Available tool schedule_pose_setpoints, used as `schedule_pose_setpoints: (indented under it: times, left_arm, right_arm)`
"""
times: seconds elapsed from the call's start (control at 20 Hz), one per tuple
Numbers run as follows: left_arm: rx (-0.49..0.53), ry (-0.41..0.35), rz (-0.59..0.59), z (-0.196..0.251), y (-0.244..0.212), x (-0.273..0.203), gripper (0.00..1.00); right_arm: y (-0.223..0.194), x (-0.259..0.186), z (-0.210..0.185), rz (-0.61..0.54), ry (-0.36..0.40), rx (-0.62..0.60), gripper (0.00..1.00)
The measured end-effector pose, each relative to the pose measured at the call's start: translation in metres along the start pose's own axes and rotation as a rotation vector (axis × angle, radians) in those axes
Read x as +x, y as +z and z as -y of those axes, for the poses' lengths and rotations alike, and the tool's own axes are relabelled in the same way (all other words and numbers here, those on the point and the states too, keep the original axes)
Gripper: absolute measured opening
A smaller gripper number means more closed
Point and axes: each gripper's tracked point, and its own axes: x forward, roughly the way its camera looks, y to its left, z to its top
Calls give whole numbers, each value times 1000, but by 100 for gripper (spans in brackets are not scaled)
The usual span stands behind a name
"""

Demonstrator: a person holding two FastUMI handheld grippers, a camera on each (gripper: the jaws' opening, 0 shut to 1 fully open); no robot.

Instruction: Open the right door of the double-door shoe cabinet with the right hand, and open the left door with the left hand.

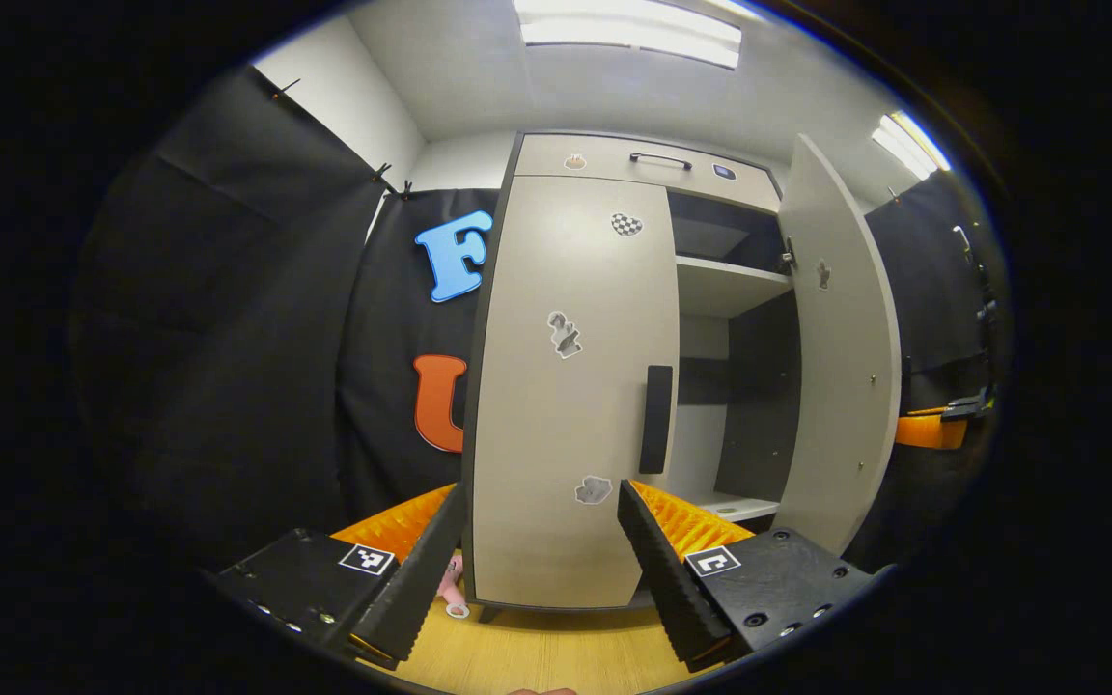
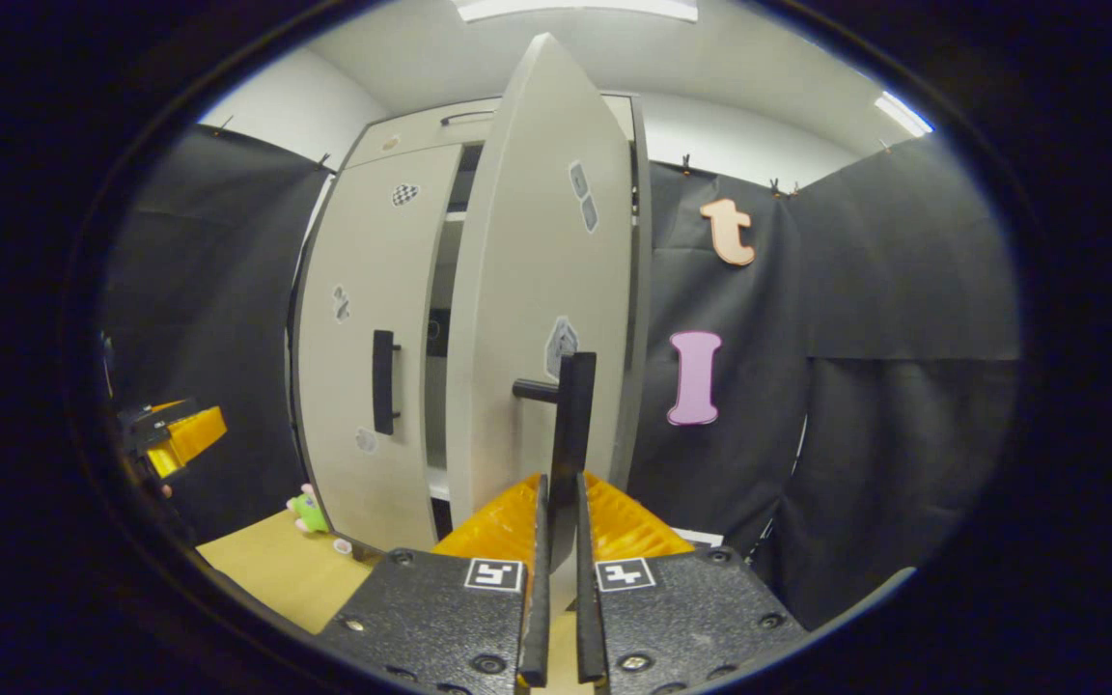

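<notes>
The pale grey shoe cabinet's left door [image 1: 566,386] is closed, and its dark vertical handle [image 1: 655,420] sits just above and right of my left gripper [image 1: 542,487]. That gripper is open, close in front of the door and holding nothing. The right door [image 1: 846,357] stands swung out, showing shelves [image 1: 725,285] inside. In the right gripper view, the right door [image 2: 527,290] is seen nearly edge-on. My right gripper [image 2: 561,480] is shut on the lower end of the right door's handle [image 2: 573,415]. The left door's handle [image 2: 382,381] shows farther left.
A drawer [image 1: 648,164] with a bar handle tops the cabinet. A small pink toy [image 1: 455,589] and a green toy [image 2: 305,512] lie on the wooden floor [image 1: 537,656] by the cabinet's foot. Black cloth walls close in on both sides.
</notes>
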Motion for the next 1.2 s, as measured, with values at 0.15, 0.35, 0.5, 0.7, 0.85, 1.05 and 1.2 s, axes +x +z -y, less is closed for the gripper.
schedule_pose_setpoints:
  times: [0.15, 0.35, 0.5, 0.7, 0.85, 1.05, 1.2]
  left_arm:
    - [-5, -4, 0, 3, -1, 2, 94]
    - [6, -10, 4, 7, -1, 5, 94]
    - [13, -15, 0, 9, -1, 9, 94]
    - [22, -17, -3, 13, -1, 6, 94]
    - [35, -4, 2, 7, 1, 1, 94]
    - [40, 26, 3, -4, 2, -4, 94]
    - [25, 17, 3, -2, 1, -5, 94]
  right_arm:
    - [-1, 0, 24, 0, -65, -1, 12]
    - [-5, 0, 82, 3, -184, 14, 8]
    - [-3, 4, 74, 15, -77, 175, 5]
    - [-11, 3, 82, 8, -91, 124, 5]
    - [-11, -17, 83, -2, -158, 81, 5]
    - [-4, -54, 40, 27, -98, 70, 4]
    - [-13, -50, 13, 16, -42, 85, 4]
